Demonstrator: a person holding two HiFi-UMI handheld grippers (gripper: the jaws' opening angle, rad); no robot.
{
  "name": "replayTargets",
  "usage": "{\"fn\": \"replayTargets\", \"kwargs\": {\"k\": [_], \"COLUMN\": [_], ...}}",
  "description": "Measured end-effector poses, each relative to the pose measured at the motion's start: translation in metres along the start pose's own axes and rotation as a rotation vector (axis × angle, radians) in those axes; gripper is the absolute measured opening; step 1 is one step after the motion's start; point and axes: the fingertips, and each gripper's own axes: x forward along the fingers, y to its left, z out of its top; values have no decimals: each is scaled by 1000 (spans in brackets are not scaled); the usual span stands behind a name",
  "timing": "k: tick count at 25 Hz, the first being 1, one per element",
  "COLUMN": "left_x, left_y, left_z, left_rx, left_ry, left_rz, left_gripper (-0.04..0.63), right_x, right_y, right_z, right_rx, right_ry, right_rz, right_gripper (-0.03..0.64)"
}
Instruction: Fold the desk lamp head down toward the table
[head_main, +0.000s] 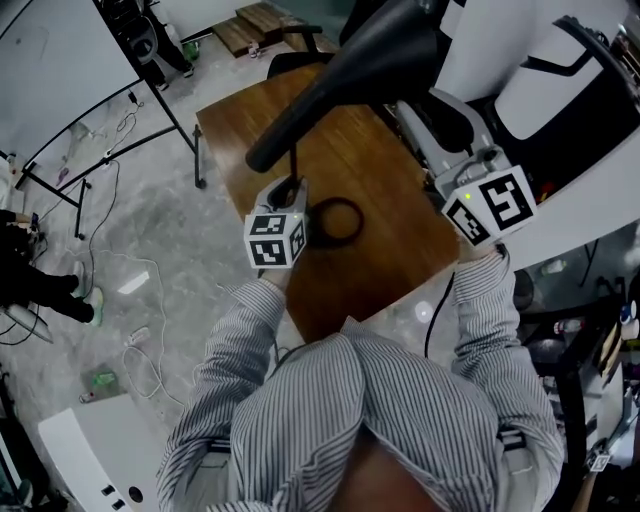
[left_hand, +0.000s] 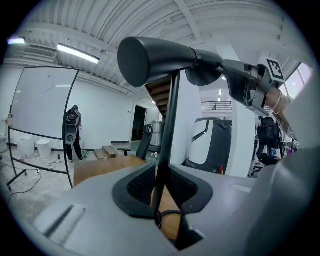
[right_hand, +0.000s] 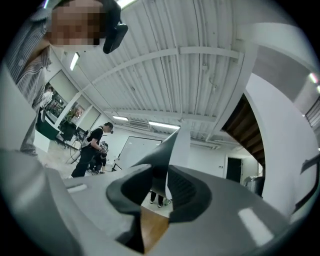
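The black desk lamp stands on the wooden table (head_main: 385, 190). Its long cone-shaped head (head_main: 340, 85) lies nearly level, high over the table, with the open end toward the left. The thin stem (left_hand: 167, 135) rises from a black ring (head_main: 338, 222) on the tabletop. My left gripper (head_main: 293, 192) is shut on the stem low down, and the stem runs straight up between its pads (left_hand: 142, 187). My right gripper (head_main: 428, 118) is raised at the head's rear end (left_hand: 205, 70); a dark wedge of the head (right_hand: 159, 165) fills the gap between its jaws.
A whiteboard on a black stand (head_main: 60, 70) is at the left, with cables (head_main: 140, 340) on the floor. A black office chair (head_main: 300, 45) sits behind the table. A white booth (head_main: 560, 90) stands at the right. A person (left_hand: 72, 132) stands far off.
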Motion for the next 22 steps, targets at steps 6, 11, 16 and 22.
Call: {"fn": "replayTargets", "kwargs": {"k": [6, 11, 16, 22], "left_x": [0, -2, 0, -2], "left_y": [3, 3, 3, 1], "left_z": [1, 2, 2, 1], "left_rx": [-10, -16, -22, -32], "left_ry": [-14, -15, -14, -11], "left_rz": [-5, -7, -10, -24], "left_gripper": [66, 66, 66, 66], "right_x": [0, -11, -19, -34], "right_y": [0, -2, -4, 5], "right_z": [-3, -21, -42, -75], "right_rx": [60, 167, 281, 428], "right_ry": [8, -1, -73, -134], "right_rz": [11, -18, -63, -90], "right_gripper": [83, 80, 78, 73]}}
